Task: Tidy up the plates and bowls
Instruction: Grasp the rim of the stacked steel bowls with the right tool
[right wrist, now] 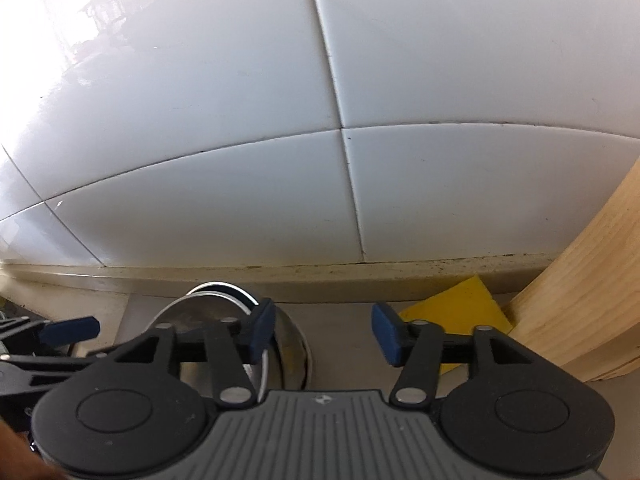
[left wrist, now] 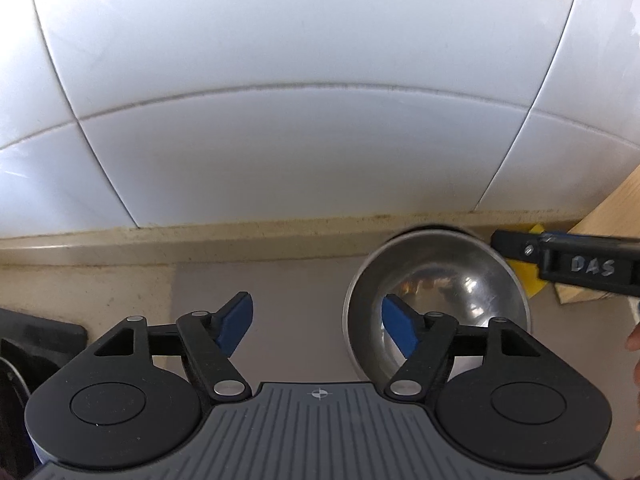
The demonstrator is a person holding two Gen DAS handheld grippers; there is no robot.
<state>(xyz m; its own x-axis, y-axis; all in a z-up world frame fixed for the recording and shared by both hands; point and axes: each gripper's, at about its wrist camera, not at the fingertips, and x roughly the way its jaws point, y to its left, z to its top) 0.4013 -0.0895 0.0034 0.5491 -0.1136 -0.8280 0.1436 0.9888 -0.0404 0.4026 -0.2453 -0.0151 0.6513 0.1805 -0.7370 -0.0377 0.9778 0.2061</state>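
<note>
A shiny steel bowl stands upright on a grey mat close to the tiled wall, and a second steel rim shows just behind it. My left gripper is open. Its right finger hangs inside the bowl and its left finger is well outside, so the near rim lies between the jaws untouched. In the right wrist view the bowl is partly hidden behind my right gripper. That gripper is open beside the bowl's right rim, with only bare mat between its fingers.
A white tiled wall and a beige ledge close off the back. A wooden board leans at the right with a flat yellow piece at its foot. A black object lies at the far left.
</note>
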